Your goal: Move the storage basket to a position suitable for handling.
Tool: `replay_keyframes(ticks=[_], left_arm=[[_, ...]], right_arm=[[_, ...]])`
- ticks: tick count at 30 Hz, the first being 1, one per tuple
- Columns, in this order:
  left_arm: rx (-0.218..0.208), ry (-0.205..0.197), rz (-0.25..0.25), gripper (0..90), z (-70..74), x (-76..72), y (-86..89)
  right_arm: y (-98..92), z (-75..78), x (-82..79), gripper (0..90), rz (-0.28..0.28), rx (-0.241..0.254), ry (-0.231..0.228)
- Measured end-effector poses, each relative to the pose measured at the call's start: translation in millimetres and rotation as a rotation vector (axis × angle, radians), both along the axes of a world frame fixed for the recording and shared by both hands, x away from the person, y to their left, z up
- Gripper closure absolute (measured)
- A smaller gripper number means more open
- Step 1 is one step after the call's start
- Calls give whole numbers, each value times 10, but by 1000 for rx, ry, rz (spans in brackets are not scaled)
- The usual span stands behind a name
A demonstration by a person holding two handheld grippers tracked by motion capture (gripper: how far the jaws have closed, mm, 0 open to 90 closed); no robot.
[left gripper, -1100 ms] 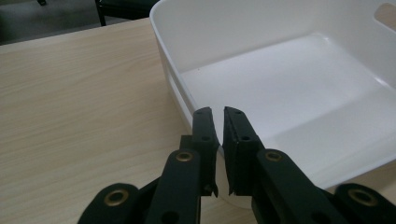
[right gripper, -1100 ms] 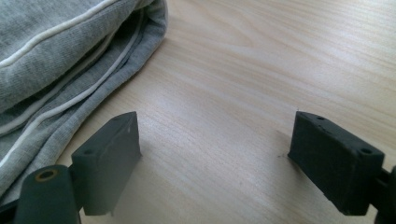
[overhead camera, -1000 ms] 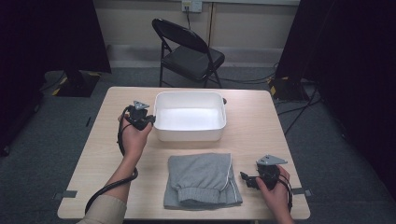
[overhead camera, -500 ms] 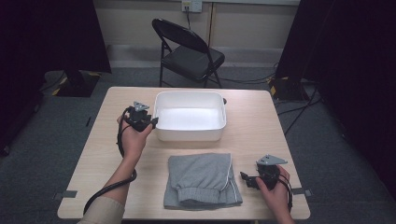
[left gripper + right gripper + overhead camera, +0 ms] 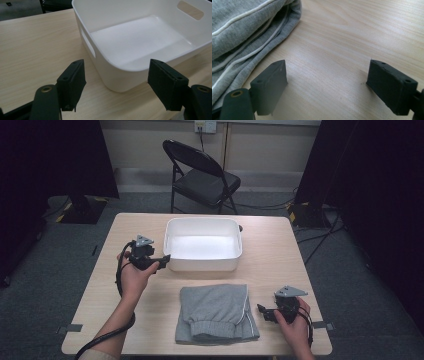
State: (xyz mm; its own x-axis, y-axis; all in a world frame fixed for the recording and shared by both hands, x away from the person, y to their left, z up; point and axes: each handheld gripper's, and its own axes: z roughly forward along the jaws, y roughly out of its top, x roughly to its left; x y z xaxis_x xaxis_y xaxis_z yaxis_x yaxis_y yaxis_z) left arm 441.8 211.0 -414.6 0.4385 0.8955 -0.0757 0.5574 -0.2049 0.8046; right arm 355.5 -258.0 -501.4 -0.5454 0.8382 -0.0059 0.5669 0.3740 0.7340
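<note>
Currently the left gripper sits at the near-left corner of the white plastic bin, tips just off the bin's front wall in the high view. Its jaws have just been opening and now stand well apart; in the left gripper view that rounded corner of the bin lies between the two pads, with neither pad pressing on it, so no grip. Bin is empty, upright, with a cut-out handle slot in each end wall, and sits on the far half of the light wood table. Right gripper rests low on the table near the front-right corner, held in the right hand, pointing toward the folded grey sweatpants. Its jaws are also spread wide; the right gripper view shows bare tabletop between the pads, the sweatpants lying just beside the left pad, clear of it. Sweatpants lie flat just in front of the bin, cuffed end toward the person, thin white piping along the right edge. Black folding chair stands on the carpet beyond the table. Left hand wraps the left gripper body, with the cable looping back along the forearm.
</note>
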Motion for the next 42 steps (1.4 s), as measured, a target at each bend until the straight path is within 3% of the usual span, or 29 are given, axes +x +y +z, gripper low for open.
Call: replay_keyframes(ticks=[5,11,17,23,25,31,42], left_arm=[[-8,10,-16,257,-80,-110,93],[-49,34,-39,237,-223,-232,134],[-63,55,-97,214,-402,-427,147],[-49,58,-162,195,-487,-570,99],[-53,61,-164,193,-503,-592,86],[-33,79,-245,180,-632,-732,-69],[18,83,-355,173,-781,-798,-280]], right_arm=[[0,0,0,153,0,0,0],[0,0,0,153,0,0,0],[0,0,0,153,0,0,0],[0,0,0,153,0,0,0],[0,0,0,153,0,0,0],[0,0,0,153,0,0,0],[0,0,1,153,1,0,0]])
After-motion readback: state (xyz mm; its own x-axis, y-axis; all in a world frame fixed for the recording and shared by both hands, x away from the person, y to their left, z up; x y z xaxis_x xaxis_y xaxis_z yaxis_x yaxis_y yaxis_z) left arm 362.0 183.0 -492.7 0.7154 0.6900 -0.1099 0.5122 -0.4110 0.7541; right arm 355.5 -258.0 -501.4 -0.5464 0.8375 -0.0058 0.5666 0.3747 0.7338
